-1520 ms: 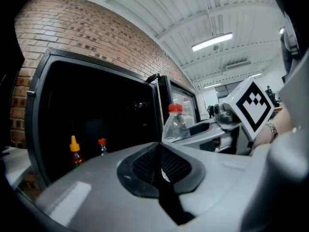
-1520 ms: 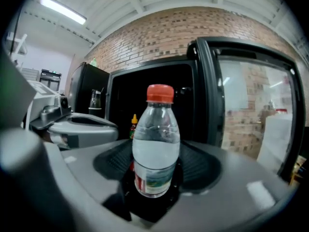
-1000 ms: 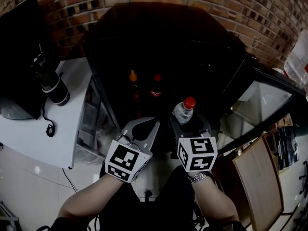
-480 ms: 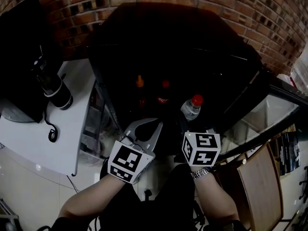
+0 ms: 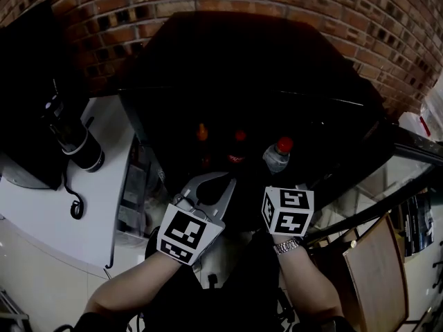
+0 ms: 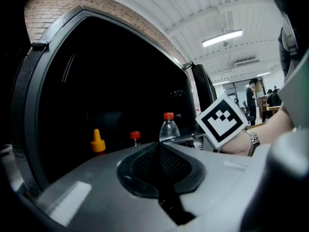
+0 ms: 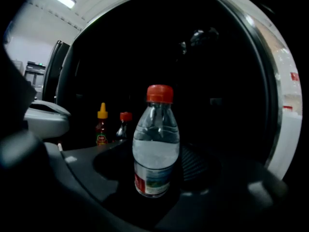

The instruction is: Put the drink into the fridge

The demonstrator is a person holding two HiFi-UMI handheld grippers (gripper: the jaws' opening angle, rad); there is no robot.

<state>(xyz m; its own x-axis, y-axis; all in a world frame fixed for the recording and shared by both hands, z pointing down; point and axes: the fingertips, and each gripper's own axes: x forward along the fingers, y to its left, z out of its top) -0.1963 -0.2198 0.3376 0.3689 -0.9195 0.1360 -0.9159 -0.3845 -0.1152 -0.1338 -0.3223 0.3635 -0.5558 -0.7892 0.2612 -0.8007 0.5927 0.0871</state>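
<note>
Clear plastic bottle (image 7: 155, 149), red cap, rounded shoulder, stands upright in right gripper (image 7: 157, 180); jaws clamped wide round its body, at fridge (image 5: 277, 68) mouth. Left gripper (image 6: 159, 166) closed on nothing, just outside fridge. Step, judged: carrying in. Next calls for deeper reach, setting bottle down clear of orange-capped sauce (image 7: 102, 125), then release. Fridge interior dark, matte.

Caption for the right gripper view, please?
Right claw holds water bottle upright before open fridge; yellow-capped bottle and red-capped bottle inside.
</note>
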